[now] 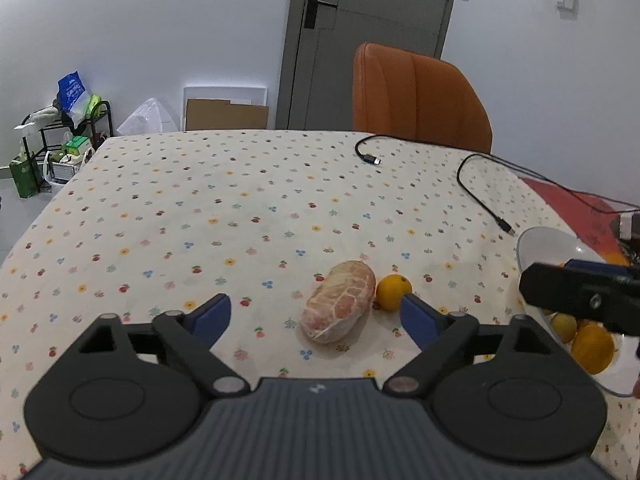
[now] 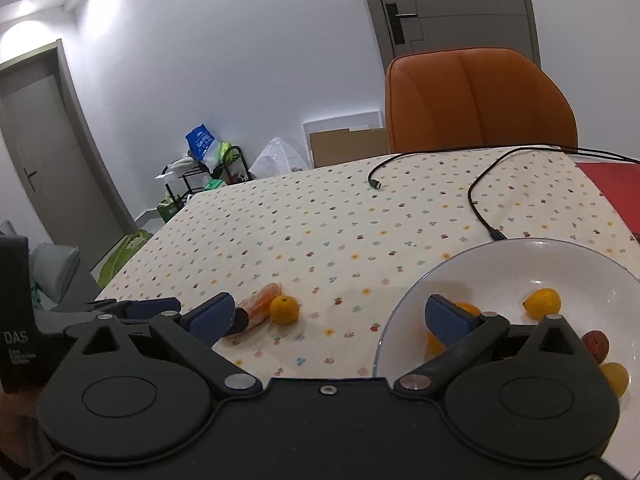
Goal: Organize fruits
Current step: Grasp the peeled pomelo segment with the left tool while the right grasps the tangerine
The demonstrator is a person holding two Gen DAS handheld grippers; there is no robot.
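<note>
1. Done: several fruits already lie in the bowl (image 2: 500,256), lower right of the right view.
2. Left: peeled fruit (image 1: 339,306) and orange (image 1: 394,292) on the table (image 1: 240,208), centre.
3. Left gripper (image 1: 316,320) and right gripper (image 2: 330,316): jaws spread wide, empty.

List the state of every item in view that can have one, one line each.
Left claw: open, empty, facing the peeled fruit.
Right claw: open, empty.
Peeled fruit: on the tablecloth, outside the plate.
Small orange: on the tablecloth beside it.
White plate: holds several fruits.
Door: closed.
</note>
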